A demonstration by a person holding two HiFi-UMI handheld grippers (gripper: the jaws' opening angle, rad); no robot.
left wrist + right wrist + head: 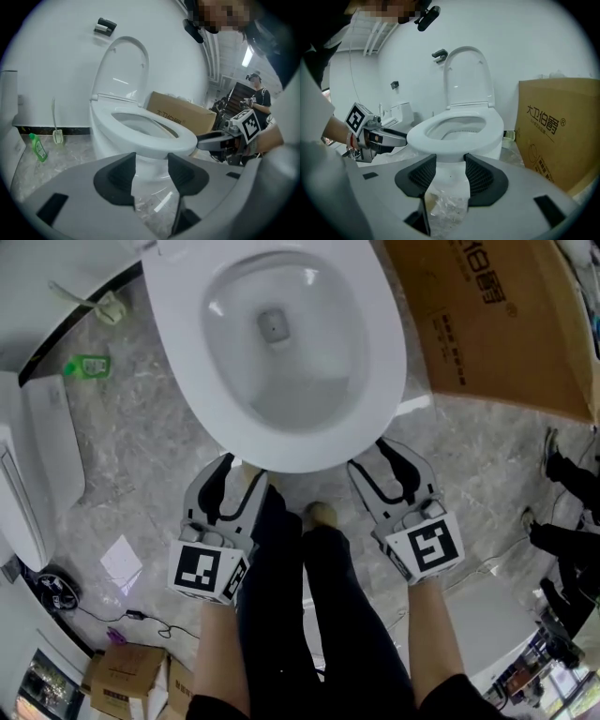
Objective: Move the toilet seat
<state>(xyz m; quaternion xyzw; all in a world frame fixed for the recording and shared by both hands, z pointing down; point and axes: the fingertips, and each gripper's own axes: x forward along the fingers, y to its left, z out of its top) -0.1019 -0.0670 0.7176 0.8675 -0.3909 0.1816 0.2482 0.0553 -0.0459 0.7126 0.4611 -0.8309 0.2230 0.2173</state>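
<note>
The white toilet seat (375,399) lies flat on the bowl, and the lid (123,65) stands upright against the wall. In the head view both grippers hang low just in front of the seat's front rim. My left gripper (236,479) is under the rim's front left, my right gripper (382,463) at its front right. Both are open with nothing between the pads. In the left gripper view the left gripper (152,169) points at the seat (154,138) from below its edge. The right gripper (450,165) faces the seat's front (450,140) in the right gripper view.
A large cardboard box (497,315) stands right of the toilet. A green bottle (86,365) and a toilet brush (105,306) sit on the marble floor at left, by a white fixture (42,465). My legs and a shoe (321,514) are between the grippers. Other people (562,521) stand at right.
</note>
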